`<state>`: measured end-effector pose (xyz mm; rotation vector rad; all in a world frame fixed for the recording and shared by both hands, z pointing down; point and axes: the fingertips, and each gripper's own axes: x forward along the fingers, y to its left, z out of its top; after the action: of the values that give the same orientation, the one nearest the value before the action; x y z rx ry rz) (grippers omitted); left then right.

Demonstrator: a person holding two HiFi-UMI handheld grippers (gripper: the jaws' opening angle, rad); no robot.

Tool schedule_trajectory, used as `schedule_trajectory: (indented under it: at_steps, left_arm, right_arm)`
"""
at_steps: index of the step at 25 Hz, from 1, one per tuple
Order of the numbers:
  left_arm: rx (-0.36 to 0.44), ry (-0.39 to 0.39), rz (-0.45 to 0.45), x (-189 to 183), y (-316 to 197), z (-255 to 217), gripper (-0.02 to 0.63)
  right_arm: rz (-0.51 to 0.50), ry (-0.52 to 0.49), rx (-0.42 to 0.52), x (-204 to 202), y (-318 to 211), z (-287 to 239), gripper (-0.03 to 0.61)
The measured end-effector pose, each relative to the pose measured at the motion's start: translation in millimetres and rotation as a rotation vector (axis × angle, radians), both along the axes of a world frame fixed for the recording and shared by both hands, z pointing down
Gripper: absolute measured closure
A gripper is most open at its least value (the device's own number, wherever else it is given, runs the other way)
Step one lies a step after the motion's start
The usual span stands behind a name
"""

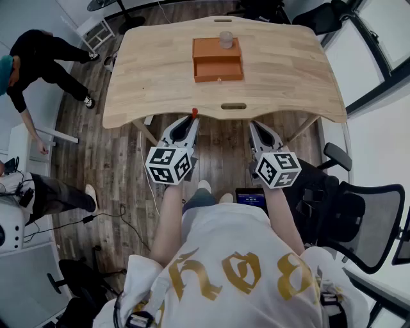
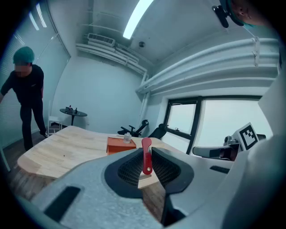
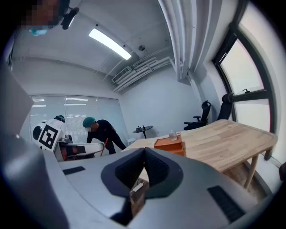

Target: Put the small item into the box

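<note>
An orange box stands at the far middle of the wooden table, with a small clear jar on its top. My left gripper is held below the table's near edge, shut on a small red item. The red item stands upright between the jaws in the left gripper view, with the box beyond it. My right gripper hangs beside it, shut with nothing in it. The right gripper view shows its closed jaws and the box farther off.
A person in black bends over at the left of the room. A black office chair stands at my right, with more chairs behind the table. A phone lies in my lap. Cables cross the wooden floor.
</note>
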<state>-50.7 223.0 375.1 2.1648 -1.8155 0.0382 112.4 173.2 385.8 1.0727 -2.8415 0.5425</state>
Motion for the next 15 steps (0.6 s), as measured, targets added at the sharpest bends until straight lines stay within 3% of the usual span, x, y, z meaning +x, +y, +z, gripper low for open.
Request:
schedule_trajectory:
  at_steps: [15]
  left_arm:
    - [-0.003,-0.021,0.002,10.0,21.0,-5.8,0.555]
  right_arm:
    - [-0.004,0.023,0.023,7.8,21.7,-2.5,0.566]
